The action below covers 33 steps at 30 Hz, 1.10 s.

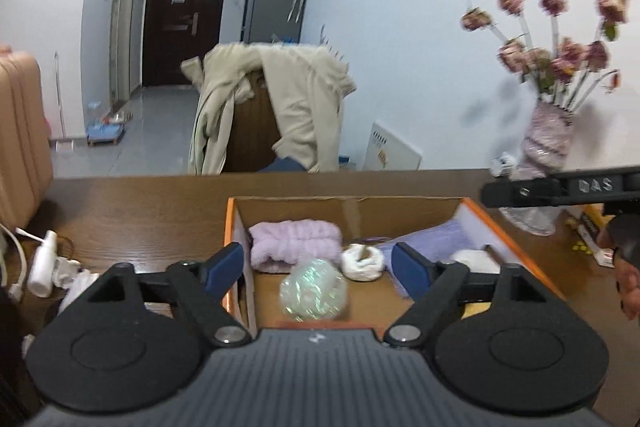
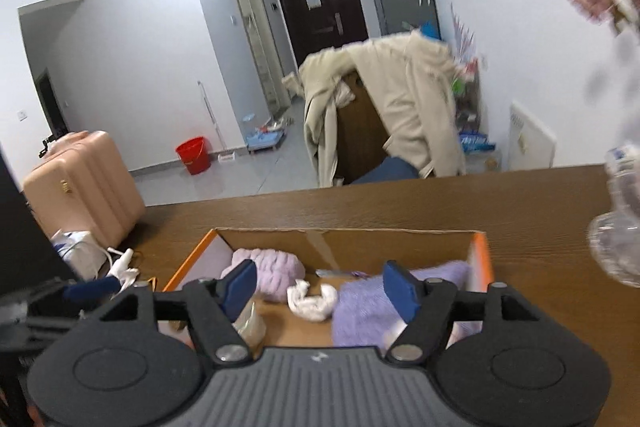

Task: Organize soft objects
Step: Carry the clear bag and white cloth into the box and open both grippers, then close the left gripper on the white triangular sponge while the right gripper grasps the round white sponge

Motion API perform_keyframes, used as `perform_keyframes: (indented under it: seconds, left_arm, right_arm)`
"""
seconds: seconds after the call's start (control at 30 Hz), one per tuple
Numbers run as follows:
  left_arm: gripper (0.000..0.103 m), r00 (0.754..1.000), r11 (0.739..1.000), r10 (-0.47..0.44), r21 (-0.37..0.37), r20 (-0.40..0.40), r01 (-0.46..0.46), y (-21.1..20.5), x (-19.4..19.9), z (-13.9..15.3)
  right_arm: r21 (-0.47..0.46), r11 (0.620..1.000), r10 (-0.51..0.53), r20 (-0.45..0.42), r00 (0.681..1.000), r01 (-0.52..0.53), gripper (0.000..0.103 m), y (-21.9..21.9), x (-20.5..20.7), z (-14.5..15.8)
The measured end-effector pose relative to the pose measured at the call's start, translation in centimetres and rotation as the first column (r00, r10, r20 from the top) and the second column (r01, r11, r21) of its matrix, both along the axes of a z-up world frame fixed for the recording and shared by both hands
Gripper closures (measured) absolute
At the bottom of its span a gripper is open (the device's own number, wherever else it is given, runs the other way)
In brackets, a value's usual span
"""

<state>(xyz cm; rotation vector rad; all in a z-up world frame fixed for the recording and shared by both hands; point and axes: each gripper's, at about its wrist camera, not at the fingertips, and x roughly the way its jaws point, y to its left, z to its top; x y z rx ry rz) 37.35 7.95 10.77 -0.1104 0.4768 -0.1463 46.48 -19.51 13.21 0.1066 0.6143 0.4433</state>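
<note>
An orange-edged cardboard box point(image 1: 348, 205) stands on the brown table and holds soft things: a fluffy lilac headband point(image 1: 294, 243), a white rolled sock point(image 1: 362, 261), a shiny iridescent ball point(image 1: 313, 289) and a folded purple towel point(image 1: 436, 235). My left gripper point(image 1: 318, 267) is open and empty above the box's near end. In the right wrist view the box point(image 2: 482, 255) shows the headband point(image 2: 274, 273), sock point(image 2: 312, 301) and towel point(image 2: 370, 303). My right gripper point(image 2: 320, 291) is open and empty over the box.
A glass vase of pink flowers point(image 1: 546, 143) stands at the right of the table. A white spray bottle point(image 1: 42, 267) and cable lie at the left. The other gripper's arm point(image 1: 560, 187) reaches in from the right. A chair with a beige coat point(image 1: 276, 107) stands behind.
</note>
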Motion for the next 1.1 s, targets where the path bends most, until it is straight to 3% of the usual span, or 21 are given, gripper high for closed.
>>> perform_keyframes:
  seconds: [0.23,0.3,0.57,0.67,0.83,1.1]
  left_arm:
    - [0.018,1.0,0.998,-0.027,-0.058,0.0,0.027,-2.1,-10.1,-0.4]
    - [0.018,0.999,0.997,-0.028,-0.076,-0.032,0.026,-2.8,-12.9,-1.6]
    - [0.019,0.993,0.999,0.002,-0.045,-0.122,-0.007,-3.3,-19.6,-4.7]
    - [0.02,0.995,0.999,-0.002,-0.043,-0.103,-0.002,-3.5,-20.5,-4.5]
    - [0.032,0.995,0.999,-0.019,-0.048,-0.096,0.015,-4.3,-19.9,-4.5]
    - [0.047,0.992,0.999,-0.024,0.032,-0.121,0.028,-5.5,-12.6,-6.0]
  right_arm:
    - [-0.027,0.999,-0.023,0.109,0.994,0.026,0.022,-4.1,-12.8,-0.1]
    - [-0.021,0.999,-0.037,0.116,0.993,0.04,0.016,-4.4,-16.4,-1.5]
    - [0.036,0.995,-0.096,0.063,0.993,0.094,0.016,-4.8,-27.6,-7.7]
    - [0.036,0.995,-0.097,0.051,0.994,0.095,0.016,-5.1,-28.9,-8.2]
    - [0.071,0.987,-0.144,0.042,0.989,0.141,0.016,-6.7,-28.7,-8.1]
    - [0.167,0.969,-0.183,-0.015,0.983,0.183,0.018,-8.9,-21.9,-8.3]
